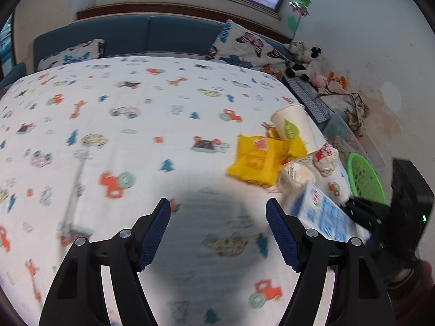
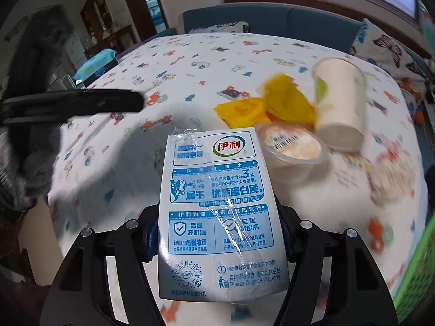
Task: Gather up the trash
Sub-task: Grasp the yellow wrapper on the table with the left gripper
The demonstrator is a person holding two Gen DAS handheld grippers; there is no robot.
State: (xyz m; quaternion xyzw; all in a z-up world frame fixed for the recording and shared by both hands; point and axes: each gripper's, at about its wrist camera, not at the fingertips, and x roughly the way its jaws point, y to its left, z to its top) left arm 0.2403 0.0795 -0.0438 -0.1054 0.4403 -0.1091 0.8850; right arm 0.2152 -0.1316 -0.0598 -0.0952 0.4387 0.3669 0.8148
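Your right gripper (image 2: 218,233) is clamped on the milk carton (image 2: 217,212), its pads pressed to the carton's two sides above the patterned bedsheet (image 2: 190,62). Just beyond the carton sits a clear plastic tub (image 2: 292,146); past that lie yellow wrappers (image 2: 261,106) and a tipped paper cup (image 2: 339,100). Your left gripper (image 1: 218,233) hangs left of the carton, jaws apart and empty. A green basket (image 1: 364,176) stands at the carton's right.

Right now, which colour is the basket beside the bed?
Bright green basket, clearest in the left wrist view.
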